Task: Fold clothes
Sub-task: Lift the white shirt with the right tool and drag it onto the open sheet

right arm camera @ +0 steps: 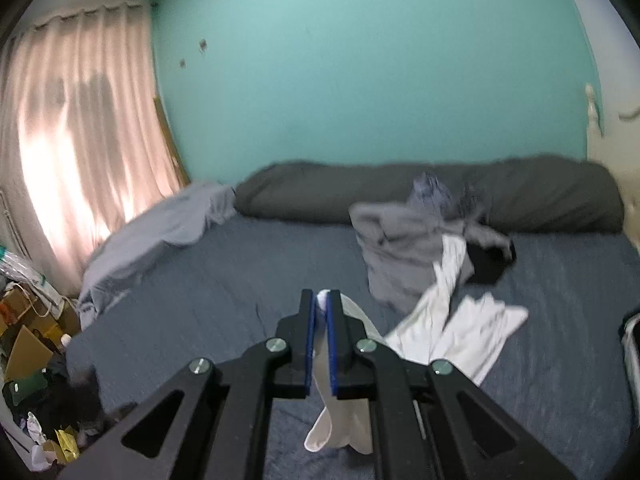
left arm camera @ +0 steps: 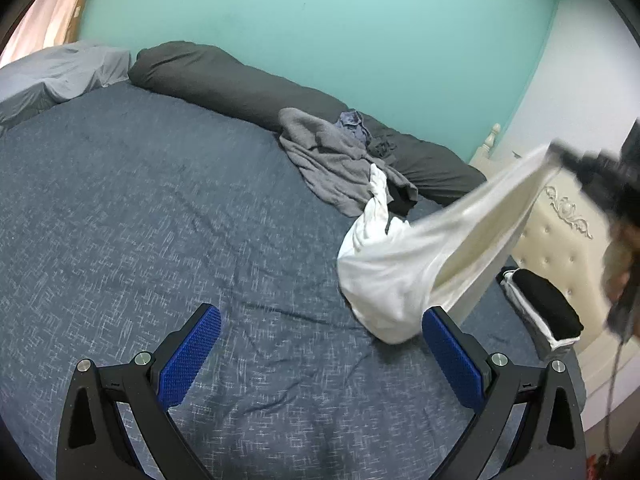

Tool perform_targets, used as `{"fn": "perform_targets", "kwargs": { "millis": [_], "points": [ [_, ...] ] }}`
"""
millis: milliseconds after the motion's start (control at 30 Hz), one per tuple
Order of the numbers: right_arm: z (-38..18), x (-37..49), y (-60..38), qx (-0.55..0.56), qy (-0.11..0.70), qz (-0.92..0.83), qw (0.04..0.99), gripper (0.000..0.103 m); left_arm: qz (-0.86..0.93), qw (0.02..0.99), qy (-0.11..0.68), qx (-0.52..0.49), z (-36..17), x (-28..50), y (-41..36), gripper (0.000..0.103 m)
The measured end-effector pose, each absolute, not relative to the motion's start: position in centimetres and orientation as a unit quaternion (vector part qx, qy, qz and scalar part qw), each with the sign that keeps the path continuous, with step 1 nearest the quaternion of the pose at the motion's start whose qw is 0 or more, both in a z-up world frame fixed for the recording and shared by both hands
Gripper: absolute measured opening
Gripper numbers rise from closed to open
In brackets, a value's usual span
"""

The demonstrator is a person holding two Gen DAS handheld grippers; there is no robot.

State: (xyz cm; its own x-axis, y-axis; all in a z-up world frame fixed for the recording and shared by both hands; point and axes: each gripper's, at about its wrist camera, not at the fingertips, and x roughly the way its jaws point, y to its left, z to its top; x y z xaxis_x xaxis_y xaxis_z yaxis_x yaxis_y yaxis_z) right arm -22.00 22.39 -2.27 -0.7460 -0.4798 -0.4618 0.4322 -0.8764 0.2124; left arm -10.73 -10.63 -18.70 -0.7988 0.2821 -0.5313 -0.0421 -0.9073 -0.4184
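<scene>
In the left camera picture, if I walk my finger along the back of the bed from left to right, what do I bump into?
Light grey pillow → long dark grey pillow → grey clothes pile → white garment, held up by the right tongs → cream headboard.

Both wrist views low over the bed [left arm camera: 120, 200], facing the teal wall [left arm camera: 320, 40]

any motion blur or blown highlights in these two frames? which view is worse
Left wrist: bedspread sharp; blur only on the right gripper and the lifted white garment. Right wrist: worse, the grey clothes pile and dark bolster are smeared, and the backlit curtain is blown out. Strong fisheye bending at both edges.
</scene>
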Motion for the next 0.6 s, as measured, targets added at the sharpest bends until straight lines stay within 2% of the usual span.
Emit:
{"fn": "perform_targets", "kwargs": {
  "millis": [200, 500, 533, 567, 600],
  "points": [
    [-10.1, -24.7, 22.2, 0.319, -0.037, -0.921, 0.222, 0.006, 0.921, 0.088, -0.204, -0.321, -20.0, -11.6, -10.8, 0.103],
    [-19.6, -26.6, 26.0, 0.387, -0.1, -0.905, 0.147, 0.012, 0.908, 0.109, -0.185, -0.359, -22.0, -14.3, -7.8, 0.103],
    [-20.6, -26.8, 26.4, 0.394, -0.107, -0.902, 0.139, 0.018, 0.908, 0.112, -0.176, -0.362, -22.2, -14.6, -7.2, 0.103],
    [-21.2, -26.4, 27.3, 0.388, -0.116, -0.906, 0.12, 0.03, 0.909, 0.112, -0.169, -0.365, -22.3, -14.8, -6.7, 0.103],
    [-21.3, -25.8, 28.2, 0.376, -0.126, -0.912, 0.105, 0.038, 0.909, 0.112, -0.162, -0.367, -22.3, -14.9, -6.3, 0.103]
  ]
}}
